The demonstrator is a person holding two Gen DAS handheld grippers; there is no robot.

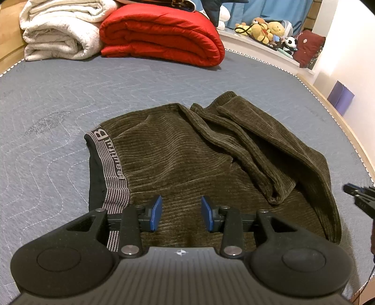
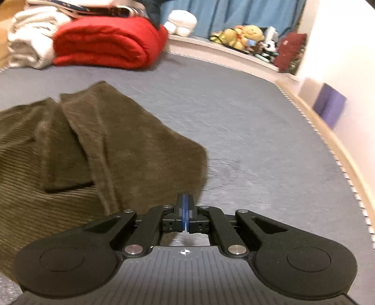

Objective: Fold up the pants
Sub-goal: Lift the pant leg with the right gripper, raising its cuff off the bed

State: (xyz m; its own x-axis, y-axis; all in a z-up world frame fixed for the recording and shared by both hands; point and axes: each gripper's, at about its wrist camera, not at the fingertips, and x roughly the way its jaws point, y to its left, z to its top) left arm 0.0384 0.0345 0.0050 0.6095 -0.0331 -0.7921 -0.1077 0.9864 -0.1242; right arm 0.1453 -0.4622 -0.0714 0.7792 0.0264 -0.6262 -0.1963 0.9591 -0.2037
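The pants [image 1: 187, 164] are spread on the bed [image 1: 58, 93] under the left gripper [image 1: 181, 213], whose jaws stand apart, empty. The right gripper [image 2: 185, 211], beside the leg fold, is closed on nothing. Soft, limp corduroy is best pinched at the waistband [image 1: 112, 164].

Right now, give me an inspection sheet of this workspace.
Surface: grey quilted mattress, wavy stitching.
Job's things: olive corduroy pants lying partly folded, legs doubled over the seat, striped waistband at the left.
Clutter: folded red quilt and white blanket stacked at the far edge.
Grippers: left gripper open above the pants, nothing between its pads; right gripper shut, empty, beside the pants' right edge.
Cables: nothing seen.
Surroundings: plush toys on a white ledge, blue curtain, purple box by the wall.
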